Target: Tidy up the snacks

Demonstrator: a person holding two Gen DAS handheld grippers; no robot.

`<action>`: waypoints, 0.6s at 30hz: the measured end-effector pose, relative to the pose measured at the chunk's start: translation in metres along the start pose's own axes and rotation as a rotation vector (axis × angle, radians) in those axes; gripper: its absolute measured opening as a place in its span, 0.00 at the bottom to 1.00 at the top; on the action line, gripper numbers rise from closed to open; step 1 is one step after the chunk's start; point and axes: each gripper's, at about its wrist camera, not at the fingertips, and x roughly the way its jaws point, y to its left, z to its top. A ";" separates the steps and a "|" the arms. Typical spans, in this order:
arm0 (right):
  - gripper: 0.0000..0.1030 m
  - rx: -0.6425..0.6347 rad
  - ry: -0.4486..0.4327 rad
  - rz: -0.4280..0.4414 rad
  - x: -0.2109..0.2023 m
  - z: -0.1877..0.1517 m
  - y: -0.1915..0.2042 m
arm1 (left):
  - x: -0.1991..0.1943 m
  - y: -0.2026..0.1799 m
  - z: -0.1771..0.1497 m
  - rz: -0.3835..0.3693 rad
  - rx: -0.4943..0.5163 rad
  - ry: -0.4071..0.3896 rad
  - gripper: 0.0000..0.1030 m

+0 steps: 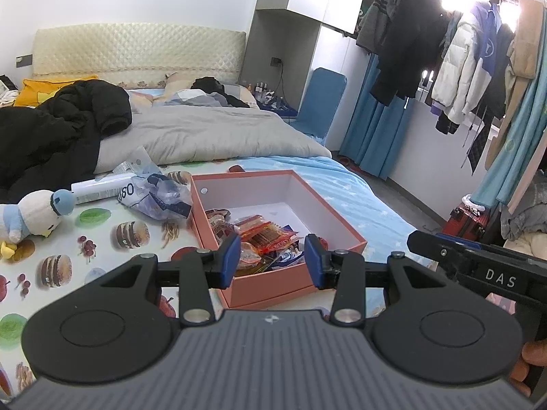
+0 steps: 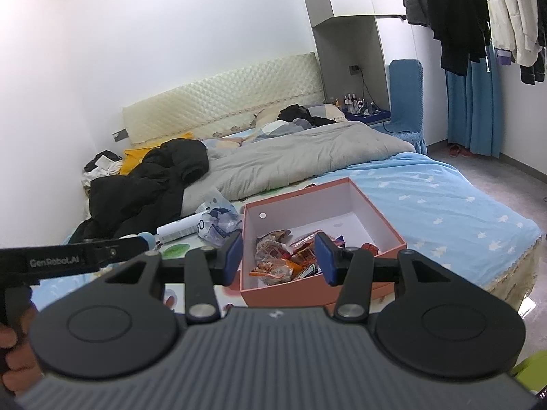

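Observation:
A pink cardboard box (image 1: 345,235) (image 2: 386,256) with a white inside sits open on the bed, holding several snack packets (image 1: 263,242) (image 2: 283,259) in red and orange wrappers. My left gripper (image 1: 271,261) hovers over the box's near corner, jaws open, nothing between the blue pads. My right gripper (image 2: 278,259) hangs over the box's near side, also open and empty. Each gripper shows at the edge of the other's view. A crumpled clear bag (image 1: 157,194) (image 2: 218,222) and a white tube (image 1: 99,189) (image 2: 177,229) lie left of the box.
A plush duck (image 1: 30,215) lies at the left on the food-print sheet. A black jacket (image 1: 51,130) and grey duvet (image 1: 212,130) cover the bed behind. A blue chair (image 1: 318,102), hanging clothes (image 1: 444,51) and a red suitcase (image 1: 465,220) stand to the right.

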 end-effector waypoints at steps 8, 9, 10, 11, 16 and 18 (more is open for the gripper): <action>0.48 0.007 0.008 -0.002 0.000 -0.001 -0.002 | 0.002 0.002 -0.003 0.000 -0.007 0.013 0.45; 0.49 0.008 0.010 -0.001 0.000 -0.001 -0.002 | 0.003 0.002 -0.003 0.000 -0.007 0.017 0.45; 0.49 0.009 0.011 -0.002 0.001 -0.001 -0.002 | 0.005 0.002 -0.002 0.001 -0.008 0.023 0.45; 0.48 0.008 0.014 -0.003 0.002 -0.002 -0.002 | 0.006 0.002 -0.004 0.001 -0.008 0.028 0.45; 0.49 0.004 0.033 -0.002 0.008 -0.008 0.000 | 0.011 0.002 -0.009 0.010 -0.001 0.044 0.45; 0.49 0.006 0.041 0.000 0.010 -0.010 -0.001 | 0.013 0.002 -0.011 0.014 -0.003 0.044 0.45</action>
